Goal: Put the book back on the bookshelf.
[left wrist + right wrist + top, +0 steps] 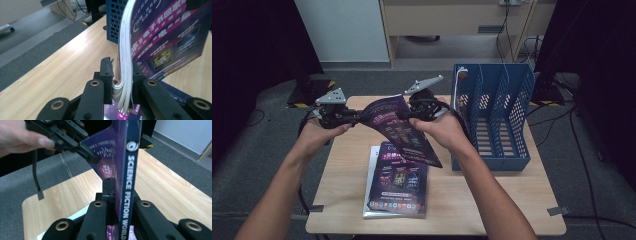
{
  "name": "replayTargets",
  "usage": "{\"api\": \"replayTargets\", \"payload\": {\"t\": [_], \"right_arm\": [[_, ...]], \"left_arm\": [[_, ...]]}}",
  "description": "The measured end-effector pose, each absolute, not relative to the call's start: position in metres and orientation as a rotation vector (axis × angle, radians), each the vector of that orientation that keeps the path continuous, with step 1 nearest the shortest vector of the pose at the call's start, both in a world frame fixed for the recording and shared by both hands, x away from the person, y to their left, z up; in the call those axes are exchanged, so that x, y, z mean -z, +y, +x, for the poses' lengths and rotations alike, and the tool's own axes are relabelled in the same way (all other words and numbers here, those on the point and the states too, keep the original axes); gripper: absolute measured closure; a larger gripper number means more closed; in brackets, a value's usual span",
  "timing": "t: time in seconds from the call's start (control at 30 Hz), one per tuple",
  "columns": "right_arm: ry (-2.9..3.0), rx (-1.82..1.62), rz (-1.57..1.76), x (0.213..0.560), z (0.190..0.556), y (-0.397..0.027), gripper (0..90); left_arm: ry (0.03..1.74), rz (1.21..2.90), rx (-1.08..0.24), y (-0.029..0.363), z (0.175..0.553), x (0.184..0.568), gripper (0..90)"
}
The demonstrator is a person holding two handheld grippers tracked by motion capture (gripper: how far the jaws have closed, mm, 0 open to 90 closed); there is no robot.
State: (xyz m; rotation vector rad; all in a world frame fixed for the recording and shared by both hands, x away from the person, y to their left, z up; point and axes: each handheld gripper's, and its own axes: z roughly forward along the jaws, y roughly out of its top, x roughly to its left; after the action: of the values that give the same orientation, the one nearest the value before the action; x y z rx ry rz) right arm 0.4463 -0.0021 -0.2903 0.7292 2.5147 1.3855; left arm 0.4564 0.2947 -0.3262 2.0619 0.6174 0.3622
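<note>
Forearms enter from the near edge of the bench [492,200], each hand carrying one gripper. Nearest on the bench surface lies a flat stack of magazines [397,187] with a dark purple cover on top, resting left of centre. Above that stack, a raised magazine [402,130] with the same purple cover is held clear of the bench, tilted, between the two grippers. The left gripper [354,118] clamps the page edge of the raised magazine; in the left gripper view its fingers [106,72] are closed on the white page block, which bends slightly between the pads. The right gripper [407,116] clamps the opposite side; in the right gripper view its fingers [108,187] are closed on the spine, which reads "SCIENCE FICTION WORLD" and stands upright between them. The left hand [17,137] and its gripper appear farther off in that same view, at the far edge of the cover. Beyond and to the right of the grippers, a blue perforated file rack [494,115] with several upright compartments stands on the bench, apart from the raised magazine.
</note>
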Motion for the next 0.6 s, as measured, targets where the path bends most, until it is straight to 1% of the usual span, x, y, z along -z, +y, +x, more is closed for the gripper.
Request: {"api": "replayTargets", "payload": {"t": [0.17, 0.6], "right_arm": [[2.517, -1.382, 0.737, 0.2938, 0.4472, -0.0029, 83.9], [2.514, -1.377, 0.765, 0.2954, 0.4487, -0.0073, 83.4]], "left_arm": [[0.611, 2.067, -0.380, 0.2951, 0.4556, 0.3193, 78.5], [0.606, 2.062, -0.377, 0.2927, 0.4556, 0.3155, 79.0]]}}
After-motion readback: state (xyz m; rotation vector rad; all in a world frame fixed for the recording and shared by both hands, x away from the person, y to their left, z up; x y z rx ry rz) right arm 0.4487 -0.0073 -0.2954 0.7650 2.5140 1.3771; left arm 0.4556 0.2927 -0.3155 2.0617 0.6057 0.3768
